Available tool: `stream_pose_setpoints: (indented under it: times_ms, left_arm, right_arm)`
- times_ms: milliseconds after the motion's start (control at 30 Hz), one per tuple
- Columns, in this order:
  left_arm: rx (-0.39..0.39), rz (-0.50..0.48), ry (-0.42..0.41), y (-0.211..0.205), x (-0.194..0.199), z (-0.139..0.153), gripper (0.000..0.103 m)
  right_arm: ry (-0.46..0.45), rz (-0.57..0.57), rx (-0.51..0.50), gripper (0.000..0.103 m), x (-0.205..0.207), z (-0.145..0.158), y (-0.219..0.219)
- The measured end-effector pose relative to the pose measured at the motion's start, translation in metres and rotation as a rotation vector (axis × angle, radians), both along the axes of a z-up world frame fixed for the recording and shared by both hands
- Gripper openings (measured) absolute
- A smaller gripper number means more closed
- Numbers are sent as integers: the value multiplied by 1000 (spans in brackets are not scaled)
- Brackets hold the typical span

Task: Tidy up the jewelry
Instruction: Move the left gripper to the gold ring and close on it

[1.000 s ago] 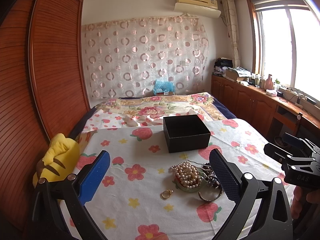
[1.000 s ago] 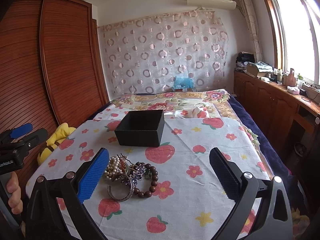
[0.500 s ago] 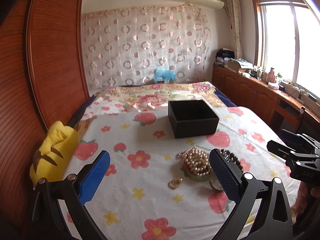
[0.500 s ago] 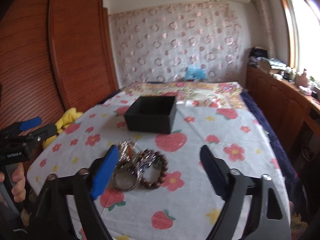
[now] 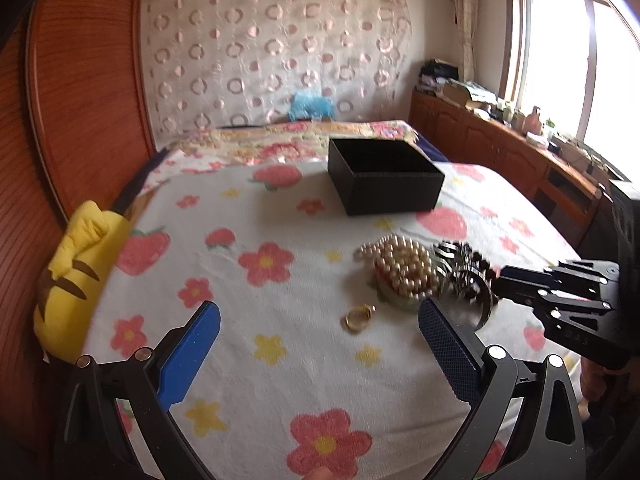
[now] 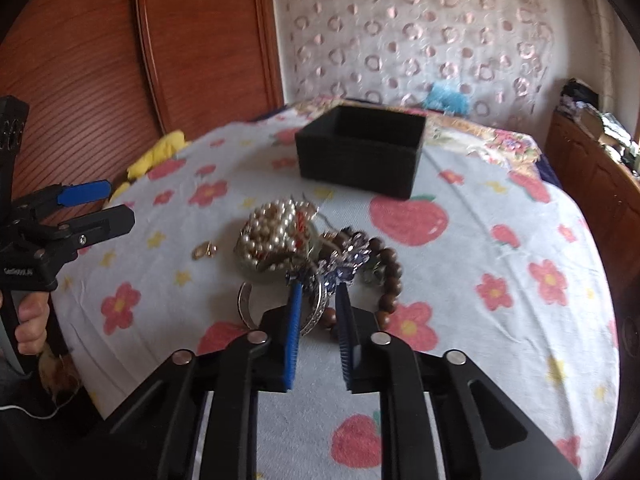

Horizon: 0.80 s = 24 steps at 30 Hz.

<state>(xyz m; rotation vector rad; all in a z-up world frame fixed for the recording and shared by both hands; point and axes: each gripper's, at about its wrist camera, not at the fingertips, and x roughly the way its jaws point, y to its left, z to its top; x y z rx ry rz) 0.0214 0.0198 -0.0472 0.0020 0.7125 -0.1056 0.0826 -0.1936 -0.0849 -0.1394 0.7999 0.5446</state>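
A: Our right gripper (image 6: 318,308) has just been closing around the silver metal bangle (image 6: 316,312) in the tangled pile; pads not clearly pressing.

B: Left gripper (image 5: 320,344) gapes. We risk dragging the brown wooden bead bracelet (image 6: 390,276) along.

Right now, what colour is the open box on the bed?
The box is black, inside and out. It shows best in the left wrist view.

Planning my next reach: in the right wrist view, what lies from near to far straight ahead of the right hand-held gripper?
Right hand-held gripper, jaws just closing around the silver bangle → blue rhinestone piece → pearl strand → bare floral sheet → open black box.
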Motion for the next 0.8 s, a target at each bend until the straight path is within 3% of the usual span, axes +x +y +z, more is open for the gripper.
stream_pose_setpoints:
  times_ms: [167, 433, 800]
  left_arm:
    - [3, -44, 51, -5, 7, -17, 96]
    - [31, -155, 148, -25, 27, -37, 61]
    - [21, -172, 193, -26, 43, -49, 40]
  right_arm:
    - [20, 16, -30, 17, 8, -7, 5]
    - [17, 54, -64, 11, 12, -13, 12]
    - [-21, 33, -32, 5, 3, -2, -8]
